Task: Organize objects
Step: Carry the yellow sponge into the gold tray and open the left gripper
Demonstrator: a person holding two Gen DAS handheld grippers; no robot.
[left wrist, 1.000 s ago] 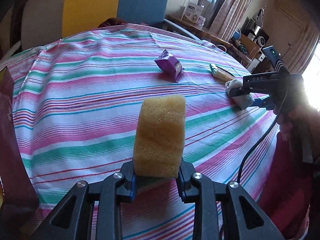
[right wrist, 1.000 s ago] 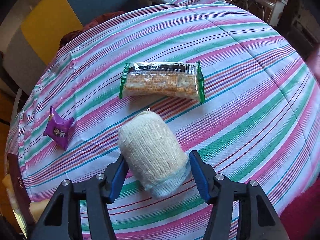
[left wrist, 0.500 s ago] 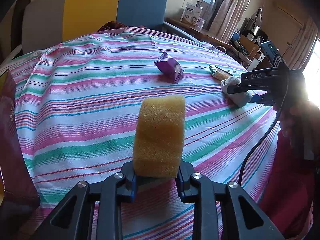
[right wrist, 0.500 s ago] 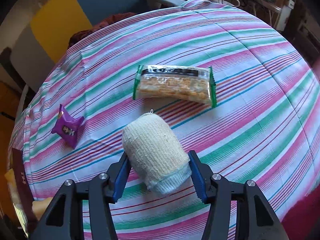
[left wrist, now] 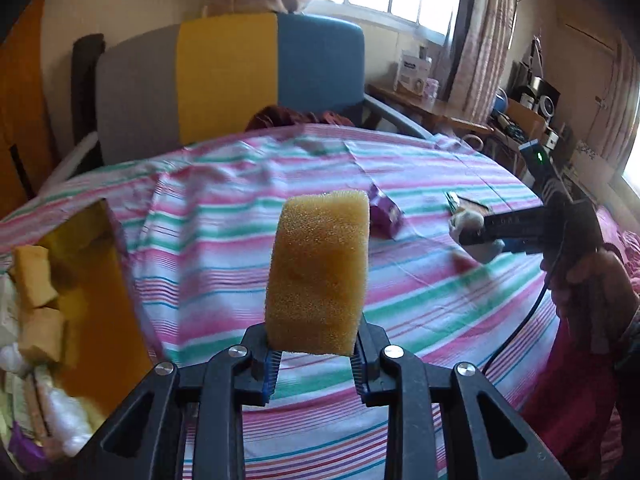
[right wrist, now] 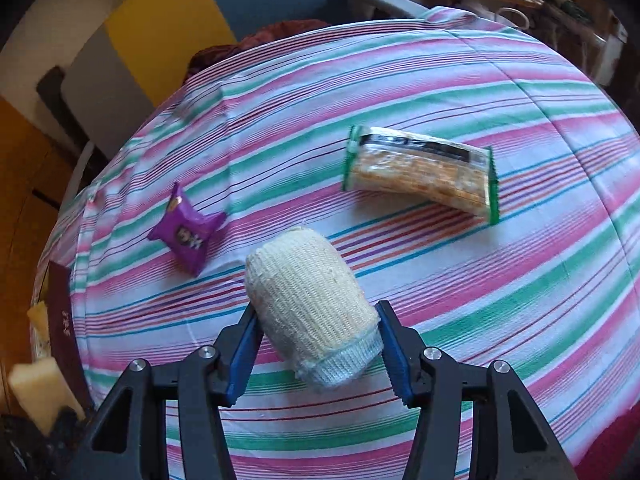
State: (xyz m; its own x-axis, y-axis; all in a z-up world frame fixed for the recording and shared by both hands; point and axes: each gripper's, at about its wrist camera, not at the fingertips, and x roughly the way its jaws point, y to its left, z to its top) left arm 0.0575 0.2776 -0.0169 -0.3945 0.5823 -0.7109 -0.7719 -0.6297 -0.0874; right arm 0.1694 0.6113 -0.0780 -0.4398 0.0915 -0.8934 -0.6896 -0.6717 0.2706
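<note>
Over the striped-cloth table (right wrist: 500,300), our left gripper (left wrist: 316,364) fingers clamping a yellow foam sponge block (left wrist: 320,276), right gripper (right wrist: 320,348) fingers clamping a cream knitted cloth roll (right wrist: 312,308).

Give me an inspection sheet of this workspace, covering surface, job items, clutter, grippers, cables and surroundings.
Surface: striped pink, green and white tablecloth, wrinkled at the far edge.
Job's things: yellow foam sponge block; cream knitted cloth roll; purple snack packet and clear cracker pack with green ends lying on the cloth; open yellow-lined box at left holding sponges and packets.
Clutter: nothing seen.
Grippers: left gripper shut on the sponge; right gripper shut on the roll.
Cables: black cable hanging from the right gripper.
Surroundings: grey, yellow and blue chair; window, curtains, crowded shelves.
</note>
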